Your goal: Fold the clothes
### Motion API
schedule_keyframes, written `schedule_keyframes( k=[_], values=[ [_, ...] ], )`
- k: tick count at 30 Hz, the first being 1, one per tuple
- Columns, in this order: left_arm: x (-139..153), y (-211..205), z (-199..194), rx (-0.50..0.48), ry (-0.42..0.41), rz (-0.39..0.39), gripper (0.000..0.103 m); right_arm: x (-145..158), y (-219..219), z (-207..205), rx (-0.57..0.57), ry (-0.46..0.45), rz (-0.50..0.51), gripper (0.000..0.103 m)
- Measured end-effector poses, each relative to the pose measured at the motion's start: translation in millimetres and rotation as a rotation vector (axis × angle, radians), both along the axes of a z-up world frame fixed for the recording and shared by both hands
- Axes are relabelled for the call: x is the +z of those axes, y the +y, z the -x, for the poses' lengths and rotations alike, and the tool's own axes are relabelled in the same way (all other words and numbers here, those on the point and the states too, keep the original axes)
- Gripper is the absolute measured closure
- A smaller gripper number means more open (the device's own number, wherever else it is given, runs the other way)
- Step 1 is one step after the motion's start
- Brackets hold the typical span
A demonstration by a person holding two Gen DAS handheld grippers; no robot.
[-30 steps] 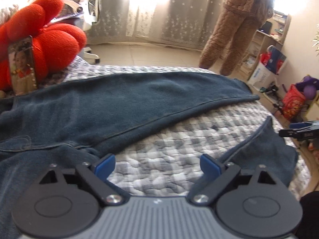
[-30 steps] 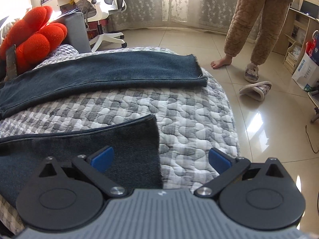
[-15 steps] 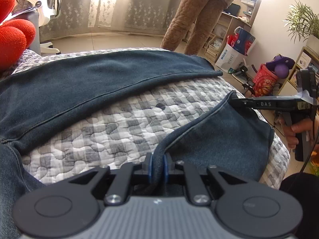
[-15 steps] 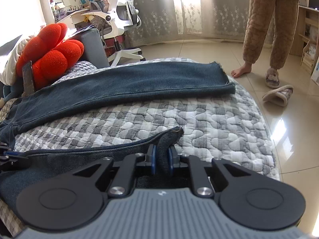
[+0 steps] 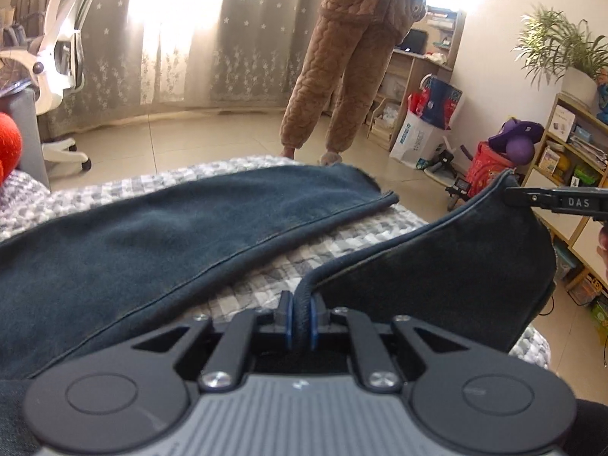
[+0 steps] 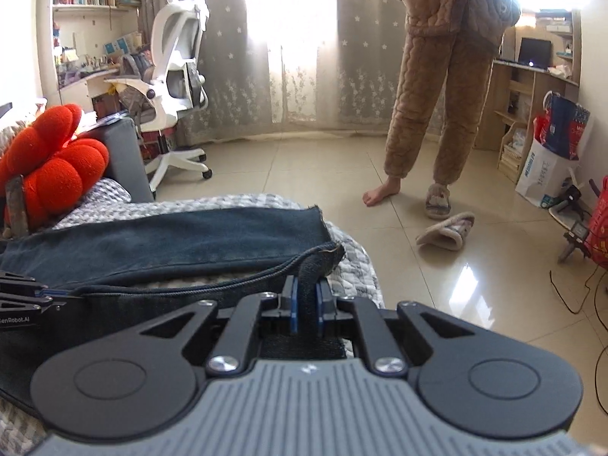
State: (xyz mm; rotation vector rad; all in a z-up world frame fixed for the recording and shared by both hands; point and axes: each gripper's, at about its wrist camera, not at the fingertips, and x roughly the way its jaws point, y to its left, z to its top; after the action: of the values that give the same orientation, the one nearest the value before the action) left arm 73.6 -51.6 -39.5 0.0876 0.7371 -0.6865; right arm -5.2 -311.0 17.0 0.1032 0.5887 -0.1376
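Jeans [image 5: 159, 250] on quilt [image 5: 266, 281]; left tongs [image 5: 300, 321], right tongs [image 6: 307, 309] both clamp lifted leg; bystander [image 6: 437, 87], slipper [image 6: 446, 232] beyond.

Each camera sits just behind its own hand-held gripper, low and close above the bed [image 5: 243, 169], angled downward along the fingers. Both face the curtain [image 6: 364, 60]. Shared: jeans [image 5: 159, 235], standing person [image 6: 440, 87], white chair [image 6: 173, 57].
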Motion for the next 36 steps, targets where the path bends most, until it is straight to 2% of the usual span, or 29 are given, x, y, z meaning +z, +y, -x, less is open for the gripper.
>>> schedule_keyframes(
  k=[1, 3, 5, 7, 8, 10, 11, 12, 15, 17, 21, 29, 36],
  values=[
    [-9, -5, -7, 0.013, 0.029, -0.020, 0.089, -10, -4, -10, -0.012, 0.034, -0.015, 0.093],
    [-17, -5, -6, 0.027, 0.011, -0.022, 0.082, -32, -12, -30, -0.035, 0.102, -0.046, 0.093],
    [-19, -4, -3, 0.040, -0.001, -0.024, 0.071, -51, -17, -42, -0.054, 0.128, -0.060, 0.091],
    [-9, 2, 3, 0.050, -0.015, -0.029, 0.035, -65, -20, -48, -0.081, 0.148, -0.062, 0.089],
    [-4, 8, 6, 0.052, -0.033, -0.031, 0.031, -69, -21, -48, -0.098, 0.157, -0.057, 0.078],
    [8, 20, 14, 0.054, -0.071, -0.033, 0.023, -67, -22, -39, -0.114, 0.134, -0.042, 0.070],
    [13, 27, 15, 0.067, -0.065, -0.033, 0.022, -65, -22, -34, -0.122, 0.122, -0.035, 0.062],
    [17, 35, 16, 0.085, -0.049, -0.026, 0.022, -63, -21, -30, -0.118, 0.109, -0.038, 0.058],
    [24, 63, 17, 0.152, 0.007, -0.001, 0.022, -52, -14, -20, -0.079, 0.089, -0.044, 0.056],
    [26, 86, 19, 0.201, 0.032, 0.007, 0.022, -45, -1, -15, -0.013, 0.080, -0.041, 0.053],
    [25, 134, 28, 0.318, 0.046, -0.002, 0.022, -37, 32, -10, 0.139, 0.085, -0.050, 0.040],
    [21, 231, 55, 0.554, 0.060, -0.024, 0.022, -41, 107, -11, 0.371, 0.134, -0.101, 0.040],
    [14, 321, 84, 0.792, 0.068, 0.049, 0.022, -40, 177, -1, 0.586, 0.177, -0.048, 0.040]
  ],
)
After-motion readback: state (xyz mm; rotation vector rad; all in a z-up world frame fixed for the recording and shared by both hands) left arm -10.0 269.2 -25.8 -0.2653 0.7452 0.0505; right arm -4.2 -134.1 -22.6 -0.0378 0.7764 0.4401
